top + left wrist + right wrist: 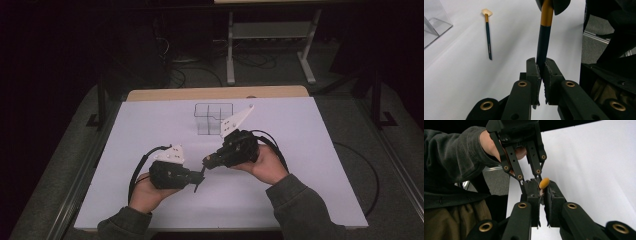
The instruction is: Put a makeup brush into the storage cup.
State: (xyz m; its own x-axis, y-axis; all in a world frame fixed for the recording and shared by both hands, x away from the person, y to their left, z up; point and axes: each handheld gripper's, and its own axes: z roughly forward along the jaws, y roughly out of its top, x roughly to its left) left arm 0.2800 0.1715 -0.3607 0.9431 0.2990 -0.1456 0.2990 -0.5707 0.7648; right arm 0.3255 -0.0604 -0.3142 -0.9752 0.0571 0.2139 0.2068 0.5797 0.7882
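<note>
left black gripper (196, 177) | right black gripper (209, 161) | tips meeting mid white table (150, 125) | clear acrylic divided box (214, 120) behind them

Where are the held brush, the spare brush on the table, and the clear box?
held brush (543, 42), left gripper view, dark handle above the tongs
spare brush (488, 40), left gripper view, mid-handle
clear box (212, 120), high view, front wall

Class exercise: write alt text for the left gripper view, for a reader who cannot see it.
The left hand-held gripper clamps the dark handle of a makeup brush with a gold band, whose far end sits in the right hand-held gripper. A second brush lies on the white table, near a clear plastic organizer.
</note>
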